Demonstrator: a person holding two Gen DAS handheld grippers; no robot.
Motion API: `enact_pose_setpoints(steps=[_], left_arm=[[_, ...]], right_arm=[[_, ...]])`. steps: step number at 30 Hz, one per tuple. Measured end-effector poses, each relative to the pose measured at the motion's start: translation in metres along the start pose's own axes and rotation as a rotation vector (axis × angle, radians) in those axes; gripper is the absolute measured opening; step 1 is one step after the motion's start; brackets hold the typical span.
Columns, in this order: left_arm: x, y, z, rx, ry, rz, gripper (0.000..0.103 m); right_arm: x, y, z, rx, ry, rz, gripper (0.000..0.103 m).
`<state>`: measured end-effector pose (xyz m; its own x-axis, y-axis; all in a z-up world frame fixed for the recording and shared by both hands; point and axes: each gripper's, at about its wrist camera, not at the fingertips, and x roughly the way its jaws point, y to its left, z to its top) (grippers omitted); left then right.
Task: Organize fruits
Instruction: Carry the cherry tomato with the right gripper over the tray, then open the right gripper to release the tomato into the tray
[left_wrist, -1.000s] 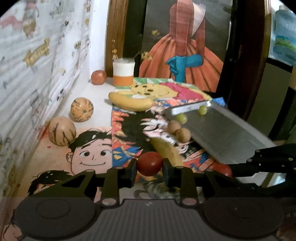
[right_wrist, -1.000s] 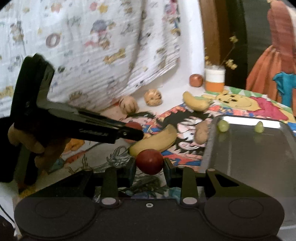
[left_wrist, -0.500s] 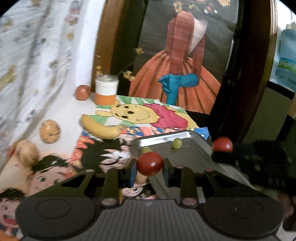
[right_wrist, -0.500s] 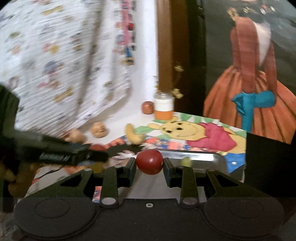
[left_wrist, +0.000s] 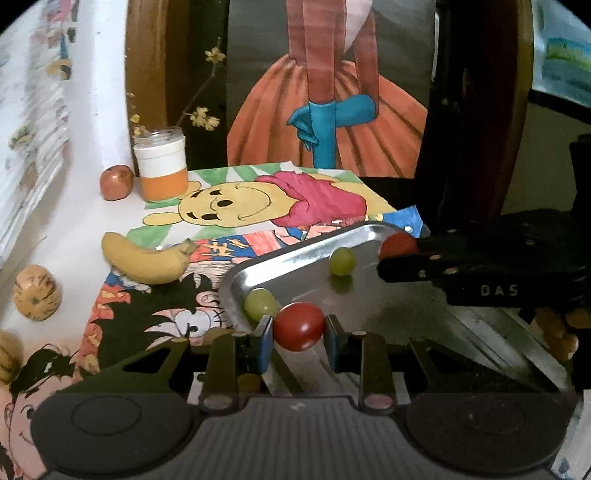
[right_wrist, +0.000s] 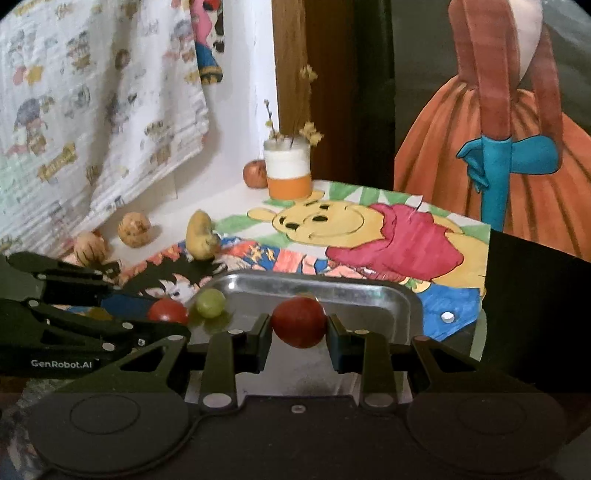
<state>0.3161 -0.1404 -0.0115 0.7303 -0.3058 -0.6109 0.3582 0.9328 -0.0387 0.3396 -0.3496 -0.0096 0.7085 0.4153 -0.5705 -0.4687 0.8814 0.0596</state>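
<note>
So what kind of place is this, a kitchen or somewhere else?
Probably a home room, perhaps a child's corner, not clearly a kitchen: cartoon drawings cover the table, a cartoon-print cloth hangs on the wall, and a painted jar holds dried twigs.

Right gripper (right_wrist: 298, 328) is clamped on a red tomato (right_wrist: 298, 322) above the near part of the metal tray (right_wrist: 388, 295). Left gripper (right_wrist: 168, 325) enters from the left, holding a second tomato (right_wrist: 167, 311) at the tray's left edge, just beside a green grape (right_wrist: 210, 302). A banana (right_wrist: 201, 240) lies on the drawing beyond the tray.
</note>
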Motion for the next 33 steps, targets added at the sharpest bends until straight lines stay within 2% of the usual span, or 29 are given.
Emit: enact_pose_setpoints(steps=[4,10,19,29,33], left_arm=[[0.010,-0.003,0.000,0.023,0.014,0.018,0.032],[0.019,-0.004,-0.002,0.029,0.034,0.023,0.032],[0.022,-0.004,-0.005,0.019,0.033,0.008,0.032],[0.018,-0.005,-0.008,0.005,0.035,0.000,0.033],[0.010,-0.005,-0.008,-0.007,0.027,0.000,0.039]], right_arm=[[0.009,-0.002,0.004,-0.001,0.024,0.017,0.034],[0.023,0.003,0.005,-0.044,0.091,-0.006,0.034],[0.034,0.004,0.005,-0.045,0.143,-0.021,0.034],[0.026,0.000,0.003,-0.011,0.125,-0.018,0.036],[0.015,-0.002,0.002,0.004,0.100,-0.020,0.040]])
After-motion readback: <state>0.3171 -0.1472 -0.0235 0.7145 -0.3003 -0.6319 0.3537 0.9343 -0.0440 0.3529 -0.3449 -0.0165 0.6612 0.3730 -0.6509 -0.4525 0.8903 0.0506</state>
